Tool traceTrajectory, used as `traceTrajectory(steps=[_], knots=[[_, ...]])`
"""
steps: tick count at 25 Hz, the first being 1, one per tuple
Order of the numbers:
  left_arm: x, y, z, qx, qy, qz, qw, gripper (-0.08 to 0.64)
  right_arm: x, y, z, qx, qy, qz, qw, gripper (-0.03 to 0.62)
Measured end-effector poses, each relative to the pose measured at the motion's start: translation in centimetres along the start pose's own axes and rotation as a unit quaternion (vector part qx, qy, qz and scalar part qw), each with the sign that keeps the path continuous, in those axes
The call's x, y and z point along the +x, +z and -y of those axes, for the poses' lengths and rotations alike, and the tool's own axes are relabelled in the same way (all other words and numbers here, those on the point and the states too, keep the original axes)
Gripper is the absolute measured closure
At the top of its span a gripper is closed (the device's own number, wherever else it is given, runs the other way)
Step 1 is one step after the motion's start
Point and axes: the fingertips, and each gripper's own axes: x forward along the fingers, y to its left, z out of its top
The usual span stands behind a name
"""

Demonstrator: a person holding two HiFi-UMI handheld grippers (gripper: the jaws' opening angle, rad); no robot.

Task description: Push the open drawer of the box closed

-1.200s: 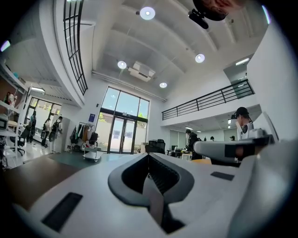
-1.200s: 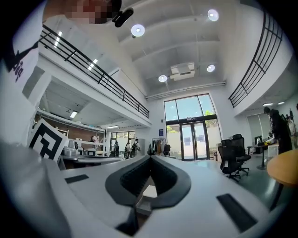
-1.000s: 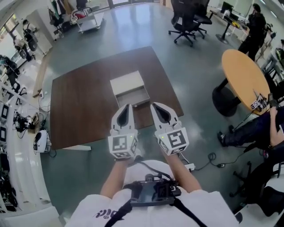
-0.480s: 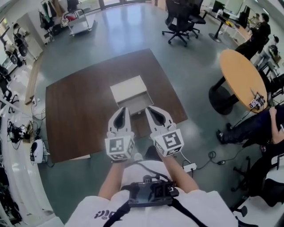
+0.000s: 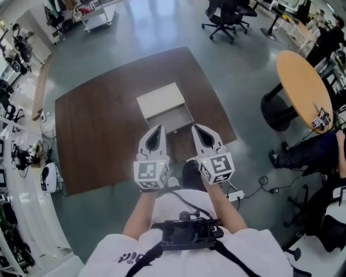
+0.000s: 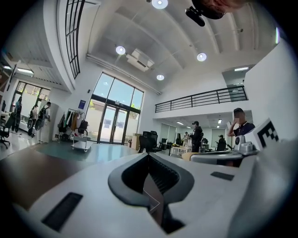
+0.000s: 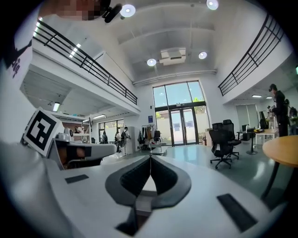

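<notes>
The person stands on the near side of the box, with a cable and a plug strip on the grey floor by their feet. The box is pale and sits near the middle of a big dark brown surface. Right of the box is a round wooden table, and a seated person is on the near side of that table. Far behind the box are black office chairs and a trolley.

The box's drawer is open and sticks out of the box's near side, toward the person. Both grippers are side by side, just on the near side of the box, and point at the drawer. The left gripper has its tip by the drawer's near left corner. The right gripper has its tip by the near right corner. From above I cannot tell if they touch the drawer.

The left gripper's jaws are pressed together and pinch nothing. The right gripper's jaws are pressed together too, with nothing in them.
</notes>
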Motion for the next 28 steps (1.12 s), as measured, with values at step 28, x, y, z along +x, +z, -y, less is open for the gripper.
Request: traceTrajectory(steps=[28], knots=[[5.8, -12.0, -0.9, -0.027, -0.027, -0.101, 0.9942, 0.551, 4.6, -19.0, 2.8, 0.061, 0.034, -0.211, 0.975, 0.525]])
